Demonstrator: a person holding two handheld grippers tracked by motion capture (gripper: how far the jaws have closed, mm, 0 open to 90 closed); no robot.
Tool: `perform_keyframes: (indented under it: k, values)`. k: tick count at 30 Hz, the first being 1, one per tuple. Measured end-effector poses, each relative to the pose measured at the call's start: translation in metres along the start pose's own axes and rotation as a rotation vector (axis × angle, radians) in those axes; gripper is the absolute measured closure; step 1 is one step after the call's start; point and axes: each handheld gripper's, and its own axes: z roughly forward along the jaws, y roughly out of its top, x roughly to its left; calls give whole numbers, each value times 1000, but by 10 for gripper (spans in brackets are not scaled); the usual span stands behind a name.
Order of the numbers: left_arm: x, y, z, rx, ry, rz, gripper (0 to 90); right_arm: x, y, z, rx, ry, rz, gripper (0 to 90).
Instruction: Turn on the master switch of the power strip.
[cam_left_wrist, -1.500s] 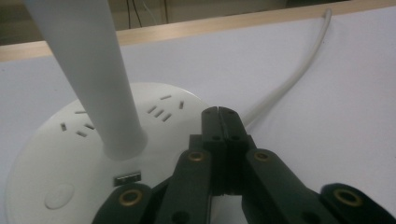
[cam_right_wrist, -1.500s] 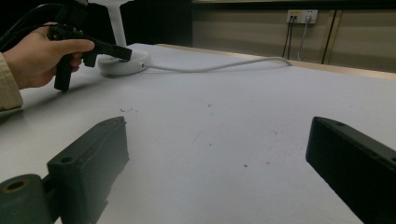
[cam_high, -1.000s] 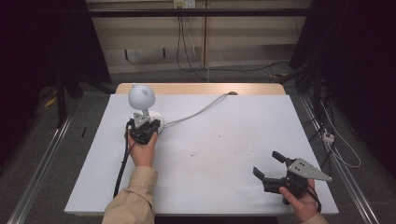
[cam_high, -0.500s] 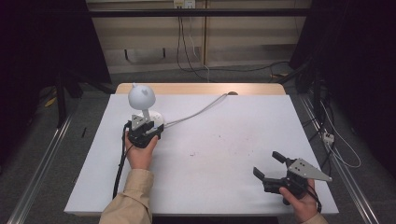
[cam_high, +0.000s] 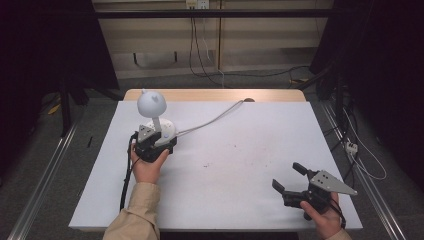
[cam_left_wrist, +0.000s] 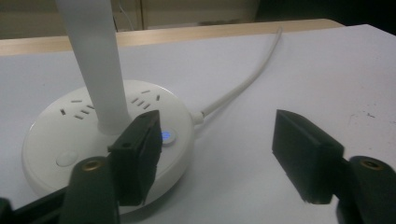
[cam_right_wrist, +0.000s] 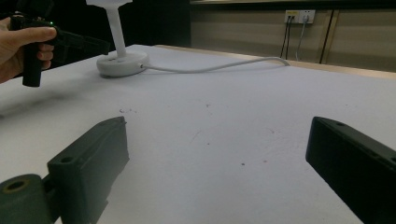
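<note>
A white desk lamp stands at the table's back left, with a round head (cam_high: 151, 102), a stem (cam_left_wrist: 100, 60) and a flat round base (cam_high: 167, 130) with socket slots. On the base (cam_left_wrist: 60, 135) a small button (cam_left_wrist: 167, 136) glows blue. My left gripper (cam_high: 156, 138) is open at the near side of the base. In the left gripper view this gripper (cam_left_wrist: 217, 128) has its left jaw over the base's rim beside the button and its right jaw over bare table. My right gripper (cam_high: 287, 176) stands open and empty near the front right corner, low over the table (cam_right_wrist: 218, 135).
A white cable (cam_high: 215, 119) runs from the base to the table's far edge, and lies across the table (cam_right_wrist: 215, 67) in the right gripper view. The white table top (cam_high: 240, 160) has a few small dark specks. Dark floor and loose cables surround the table.
My left gripper has drawn back a little from the lamp base toward the person. The right gripper has not moved.
</note>
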Motion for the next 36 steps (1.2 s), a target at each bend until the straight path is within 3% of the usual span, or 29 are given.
perform_keyframes:
  k: [19, 36]
  values:
    - [-2, -3, -13, 5, -29, 5, 120, 1, 1, 1, -1, 8, 1, 58]
    - [2, -8, -26, -6, -36, 9, 89, 0, 1, 1, 1, 10, 0, 59]
